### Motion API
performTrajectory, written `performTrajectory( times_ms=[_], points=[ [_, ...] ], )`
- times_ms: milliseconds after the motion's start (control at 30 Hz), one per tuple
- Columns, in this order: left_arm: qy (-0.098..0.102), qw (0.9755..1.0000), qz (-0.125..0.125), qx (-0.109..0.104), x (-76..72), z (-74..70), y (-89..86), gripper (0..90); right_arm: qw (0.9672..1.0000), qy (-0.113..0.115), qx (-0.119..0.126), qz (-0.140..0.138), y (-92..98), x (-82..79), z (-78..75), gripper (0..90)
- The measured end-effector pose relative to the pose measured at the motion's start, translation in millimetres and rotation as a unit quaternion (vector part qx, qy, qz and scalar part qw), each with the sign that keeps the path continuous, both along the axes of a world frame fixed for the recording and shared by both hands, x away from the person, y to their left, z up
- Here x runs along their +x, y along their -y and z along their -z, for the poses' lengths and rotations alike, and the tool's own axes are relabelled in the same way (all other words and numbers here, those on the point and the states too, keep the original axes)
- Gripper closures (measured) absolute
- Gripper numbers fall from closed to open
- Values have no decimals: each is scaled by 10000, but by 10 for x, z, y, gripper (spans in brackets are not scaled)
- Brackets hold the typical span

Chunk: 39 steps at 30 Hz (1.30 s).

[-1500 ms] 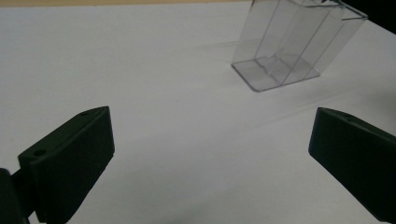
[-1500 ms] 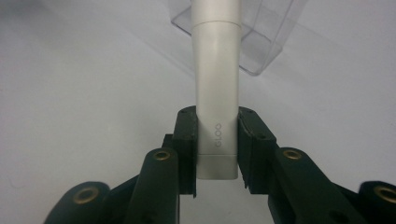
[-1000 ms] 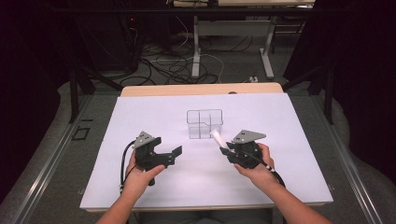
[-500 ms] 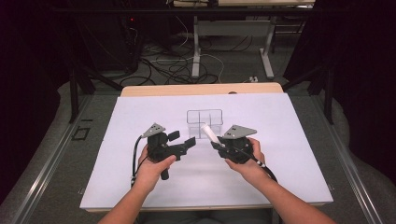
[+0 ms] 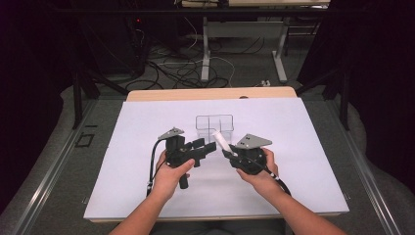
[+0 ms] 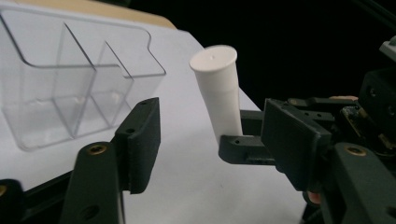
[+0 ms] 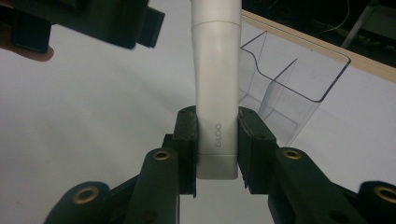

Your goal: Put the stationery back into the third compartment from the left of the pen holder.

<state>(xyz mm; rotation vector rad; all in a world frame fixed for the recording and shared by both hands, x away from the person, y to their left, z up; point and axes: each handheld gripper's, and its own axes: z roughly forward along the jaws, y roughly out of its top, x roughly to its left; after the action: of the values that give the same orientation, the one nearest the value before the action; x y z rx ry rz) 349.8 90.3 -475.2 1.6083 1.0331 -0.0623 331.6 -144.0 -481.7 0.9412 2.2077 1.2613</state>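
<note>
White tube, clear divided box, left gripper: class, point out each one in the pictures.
White tube [image 7: 216,88], right gripper view, on its body above the jaws.
Clear divided box [image 6: 70,88], left gripper view, on its front wall.
Left gripper [image 5: 208,148], high view, between its fingertips.

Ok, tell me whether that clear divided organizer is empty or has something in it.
Empty: through the clear organizer walls its compartments look bare; the white tube is outside it, clamped in the right gripper.

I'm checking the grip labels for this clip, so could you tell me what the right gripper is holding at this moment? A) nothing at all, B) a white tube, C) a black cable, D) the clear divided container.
B: in the right gripper view, the right gripper has both jaws pressed against the base of the white tube, while the clear divided container stands apart on the table.
</note>
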Motion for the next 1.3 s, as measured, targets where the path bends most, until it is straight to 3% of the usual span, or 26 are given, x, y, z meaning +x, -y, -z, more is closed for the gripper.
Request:
performTrajectory(
  times_ms=[100, 300, 600, 1100, 1300],
  points=[
    [-245, 9996, 112, -108, 40, 20, 25, 436, 10000, 29, 13, -24, -18, -9, 6, 708],
    [-472, 9984, 19, -326, 109, 55, 63, 486, 10000, 29, -23, -85, -52, -37, 17, 708],
    [-472, 9976, -67, -502, 128, 66, 194, 532, 9999, -1, 24, -120, -79, -47, 23, 708],
    [-487, 9973, -203, -508, 158, 97, 274, 604, 9997, -31, 55, -229, -117, -75, 16, 708],
    [-580, 9966, -263, -527, 173, 103, 260, 647, 9996, 11, 72, -264, -134, -83, 26, 708]
  ],
)
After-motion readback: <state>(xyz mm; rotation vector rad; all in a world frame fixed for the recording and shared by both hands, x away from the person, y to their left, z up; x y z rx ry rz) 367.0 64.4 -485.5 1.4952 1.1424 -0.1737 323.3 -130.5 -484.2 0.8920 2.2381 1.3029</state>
